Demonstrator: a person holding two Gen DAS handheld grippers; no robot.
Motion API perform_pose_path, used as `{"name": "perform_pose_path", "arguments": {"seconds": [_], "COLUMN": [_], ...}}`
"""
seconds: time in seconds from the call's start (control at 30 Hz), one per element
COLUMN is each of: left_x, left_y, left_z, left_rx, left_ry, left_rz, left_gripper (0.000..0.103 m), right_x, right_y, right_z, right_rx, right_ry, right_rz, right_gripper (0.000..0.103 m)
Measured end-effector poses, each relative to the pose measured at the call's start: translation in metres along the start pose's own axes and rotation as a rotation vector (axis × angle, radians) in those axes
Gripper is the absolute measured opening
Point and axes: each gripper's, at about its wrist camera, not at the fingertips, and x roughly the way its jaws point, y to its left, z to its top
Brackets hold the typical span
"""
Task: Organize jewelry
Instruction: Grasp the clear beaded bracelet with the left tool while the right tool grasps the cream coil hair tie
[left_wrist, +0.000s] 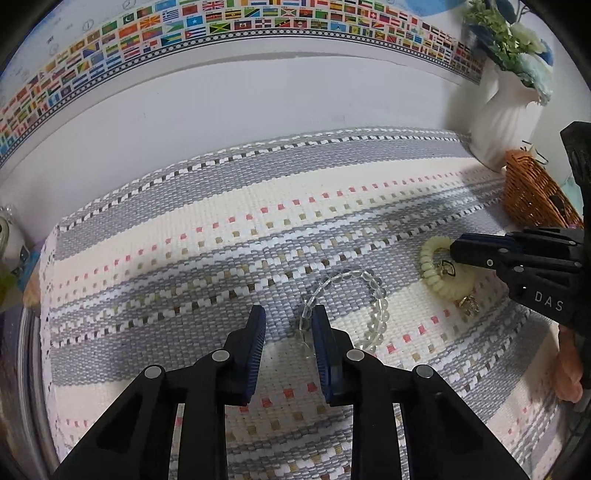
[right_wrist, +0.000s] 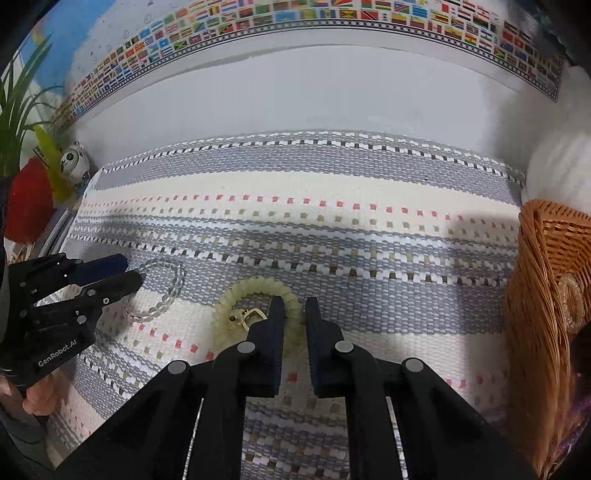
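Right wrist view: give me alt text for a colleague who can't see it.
The right claw, open, sits over a pale yellow coil bracelet with a gold clasp on a striped woven mat. At left, the left claw reaches a clear bead bracelet. A wicker basket stands at the right edge.

A striped woven mat covers the table; behind it, a white wall bears a flag poster.
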Motion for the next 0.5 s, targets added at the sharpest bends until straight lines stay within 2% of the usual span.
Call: {"name": "perform_pose_path", "arguments": {"seconds": [0.23, 0.37, 0.43, 0.5], "left_x": [-0.005, -0.005, -0.006, -0.007], "left_y": [-0.011, -0.017, -0.017, -0.020], "left_z": [-0.005, -0.006, -0.007, -0.007], "left_rx": [0.041, 0.062, 0.067, 0.077], "left_ry": [-0.014, -0.027, -0.031, -0.035], "left_rz": [0.004, 0.028, 0.026, 0.017], "left_gripper": [0.027, 0.027, 0.024, 0.015], "right_x": [0.001, 0.003, 0.005, 0.005], "right_y": [0.007, 0.024, 0.032, 0.034], "right_z": [-0.002, -0.006, -0.007, -0.008], "right_rx": [-0.032, -0.108, -0.135, -0.147], "right_ry": [-0.004, -0.023, -0.030, -0.034], "right_rz": [-0.027, -0.110, -0.141, -0.151], "right_gripper": [0.017, 0.017, 0.016, 0.014]}}
